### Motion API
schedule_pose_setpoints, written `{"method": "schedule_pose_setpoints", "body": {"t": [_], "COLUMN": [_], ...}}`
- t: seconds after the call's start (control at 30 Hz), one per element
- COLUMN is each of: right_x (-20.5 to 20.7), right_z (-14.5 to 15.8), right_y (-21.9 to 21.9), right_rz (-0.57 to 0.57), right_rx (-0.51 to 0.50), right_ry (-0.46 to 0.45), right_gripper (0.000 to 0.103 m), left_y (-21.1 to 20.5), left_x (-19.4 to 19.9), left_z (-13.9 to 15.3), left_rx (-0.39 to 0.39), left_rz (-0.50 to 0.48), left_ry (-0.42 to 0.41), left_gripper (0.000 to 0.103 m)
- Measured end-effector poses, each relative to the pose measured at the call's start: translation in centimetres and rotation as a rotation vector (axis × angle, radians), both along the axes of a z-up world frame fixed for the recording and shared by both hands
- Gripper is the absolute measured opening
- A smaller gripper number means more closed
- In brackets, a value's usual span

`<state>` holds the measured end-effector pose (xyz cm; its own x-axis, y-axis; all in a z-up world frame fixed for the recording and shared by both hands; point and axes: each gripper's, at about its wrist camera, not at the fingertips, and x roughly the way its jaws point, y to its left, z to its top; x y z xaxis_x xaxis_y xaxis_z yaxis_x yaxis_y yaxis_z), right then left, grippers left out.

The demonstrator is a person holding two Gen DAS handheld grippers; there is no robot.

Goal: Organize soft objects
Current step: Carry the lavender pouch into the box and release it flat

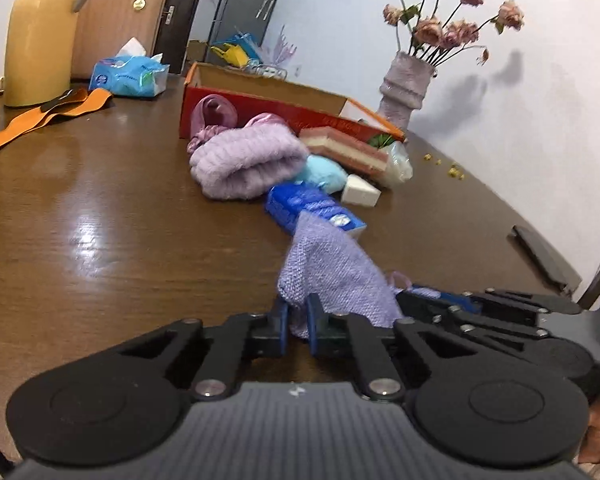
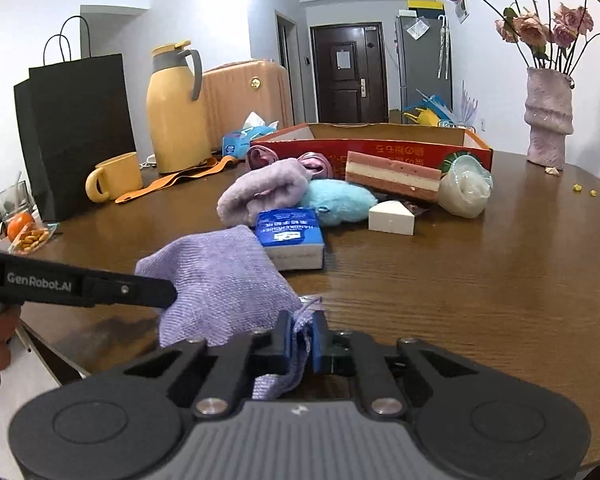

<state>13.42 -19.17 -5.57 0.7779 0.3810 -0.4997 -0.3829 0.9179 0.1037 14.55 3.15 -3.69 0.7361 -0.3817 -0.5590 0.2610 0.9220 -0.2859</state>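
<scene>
A lilac knitted cloth (image 1: 332, 276) (image 2: 224, 284) is held between both grippers above the near table edge. My left gripper (image 1: 298, 320) is shut on one end of it; it enters the right wrist view from the left (image 2: 156, 294). My right gripper (image 2: 302, 338) is shut on the other end; it shows at the right of the left wrist view (image 1: 452, 300). Beyond lie a blue tissue pack (image 1: 308, 208) (image 2: 290, 232), a fluffy purple towel (image 1: 248, 164) (image 2: 260, 190), a light blue plush (image 2: 338, 200), a pink layered sponge (image 2: 392, 176) and an open red cardboard box (image 1: 260, 100) (image 2: 372, 144).
A white wedge sponge (image 2: 392, 218) and a clear bag (image 2: 466, 188) lie by the pile. A yellow jug (image 2: 174, 108), yellow mug (image 2: 114, 176), black paper bag (image 2: 74, 128) and orange strap (image 1: 40, 120) stand left. A vase of dried roses (image 2: 548, 112) stands at the far right.
</scene>
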Motion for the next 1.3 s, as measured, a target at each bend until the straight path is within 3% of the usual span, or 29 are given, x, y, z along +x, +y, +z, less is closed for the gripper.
{"method": "schedule_pose_setpoints", "body": {"t": [0.13, 0.23, 0.37, 0.43, 0.57, 0.67, 0.77, 0.8, 0.87, 1.0, 1.07, 1.1, 1.3], "right_x": [0.8, 3.5, 11.8, 17.3, 29.5, 38.3, 44.4, 45.9, 48.1, 49.7, 49.6, 49.4, 46.1], "right_z": [3.1, 6.8, 12.2, 14.3, 15.4, 13.4, 10.5, 9.6, 8.2, 6.5, 6.6, 6.8, 12.0], "right_y": [-1.0, -1.2, -0.8, 0.2, 2.8, 5.1, 7.1, 7.7, 8.6, 8.2, 7.7, 7.3, 3.8], "right_rz": [0.056, 0.095, 0.127, 0.138, 0.133, 0.104, 0.087, 0.082, 0.059, 0.041, 0.035, 0.029, -0.012], "right_rx": [0.076, 0.05, -0.011, -0.055, -0.111, -0.163, -0.179, -0.195, -0.223, -0.186, -0.165, -0.155, -0.166], "right_ry": [-0.044, -0.12, -0.177, -0.164, -0.056, 0.038, 0.125, 0.146, 0.169, 0.24, 0.232, 0.237, 0.144], "right_gripper": [0.008, 0.008, 0.008, 0.008, 0.009, 0.009, 0.009, 0.009, 0.01, 0.018, 0.029, 0.04, 0.044], "left_y": [0.3, 0.6, 0.4, 0.2, 0.5, 0.4, -0.3, -0.5, -0.6, -0.1, 0.1, 0.1, 0.8], "left_x": [0.9, 4.4, 12.1, 17.3, 28.5, 34.8, 39.2, 40.1, 40.9, 40.1, 39.8, 39.8, 36.6], "left_z": [3.0, 6.4, 10.7, 12.2, 11.7, 9.5, 6.5, 5.7, 4.8, 4.8, 5.3, 5.6, 10.8], "left_rx": [-0.063, -0.093, -0.114, -0.108, -0.076, -0.029, 0.075, 0.113, 0.159, 0.163, 0.158, 0.157, 0.169], "left_rz": [-0.029, -0.028, 0.009, 0.025, 0.139, 0.188, 0.191, 0.21, 0.246, 0.21, 0.218, 0.229, 0.223], "left_ry": [-0.076, -0.122, -0.162, -0.151, -0.035, 0.02, 0.109, 0.128, 0.128, 0.071, 0.047, 0.043, -0.02], "left_gripper": [0.006, 0.006, 0.006, 0.006, 0.006, 0.007, 0.009, 0.012, 0.042, 0.049, 0.054, 0.054, 0.06]}}
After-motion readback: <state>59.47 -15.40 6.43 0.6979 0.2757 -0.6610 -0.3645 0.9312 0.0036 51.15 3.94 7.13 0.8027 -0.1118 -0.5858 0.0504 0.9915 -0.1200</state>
